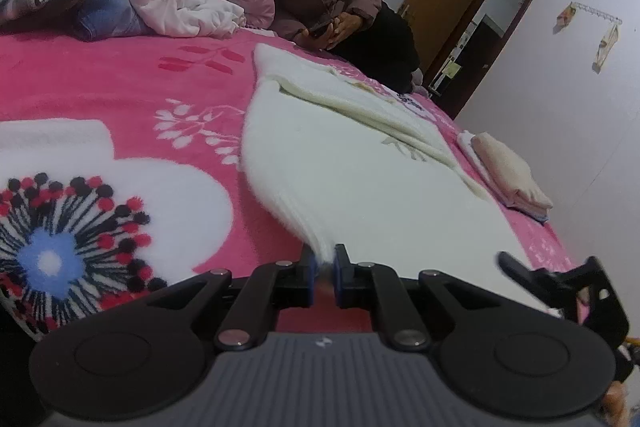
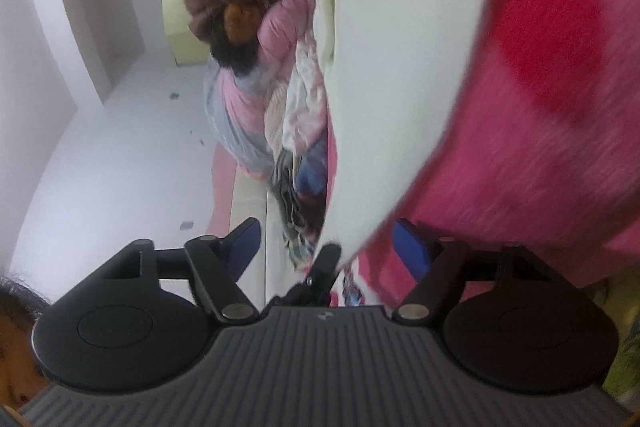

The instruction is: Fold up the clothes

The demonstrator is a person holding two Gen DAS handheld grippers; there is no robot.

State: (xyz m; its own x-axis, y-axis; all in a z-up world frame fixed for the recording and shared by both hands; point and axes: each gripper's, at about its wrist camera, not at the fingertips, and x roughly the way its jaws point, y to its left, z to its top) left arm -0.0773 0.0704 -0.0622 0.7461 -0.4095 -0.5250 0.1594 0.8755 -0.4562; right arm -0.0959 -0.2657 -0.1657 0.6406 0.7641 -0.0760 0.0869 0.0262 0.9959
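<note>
The left claw [image 1: 324,269] pinches the near left corner of the white garment [image 1: 360,179], which lies spread on the pink bed [image 1: 120,87]. The right claw [image 2: 326,247] gapes wide, holding nothing, cloth edge between its pads. Lift now and that side likely sags, skewing the fold.

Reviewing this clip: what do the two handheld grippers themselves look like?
Both match: the left gripper and right gripper have grey ribbed bodies with a small white logo, round black side discs, black linkage arms with silver pivot pins, and blue-padded fingers. No cables or sleeves show.
</note>
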